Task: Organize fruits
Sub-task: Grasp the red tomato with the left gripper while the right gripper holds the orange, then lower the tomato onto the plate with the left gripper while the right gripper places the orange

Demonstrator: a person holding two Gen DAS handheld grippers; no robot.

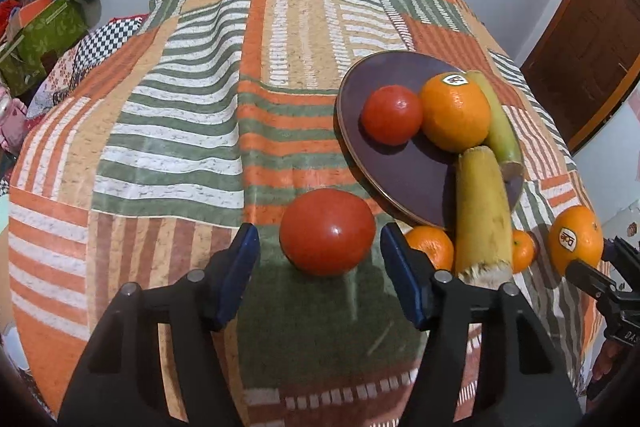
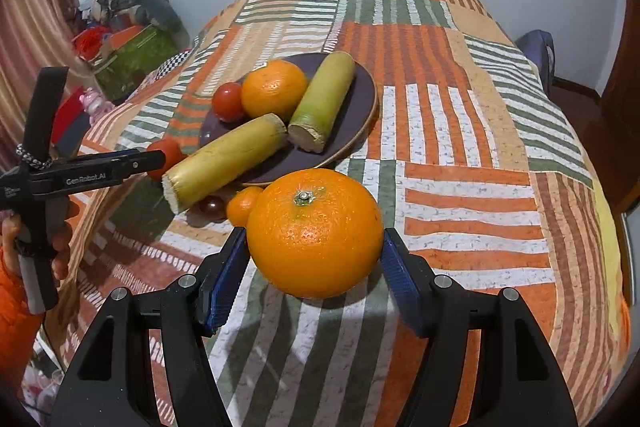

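**Both tongs straddling fruit, not yet gripped**

My right tongs (image 2: 314, 263) wide, big orange (image 2: 315, 233) between pads, gaps both sides. Left tongs (image 1: 320, 259) wide, tomato (image 1: 327, 231) dead ahead betw tips. Plate (image 1: 400, 179) sits beyond, fwd-right of left.

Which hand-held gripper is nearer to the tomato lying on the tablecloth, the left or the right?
Left. The left hand-held gripper is open, with the tomato just ahead between its fingertips. The right hand-held gripper is farther off, flanking the big orange beyond the plate's near edge.
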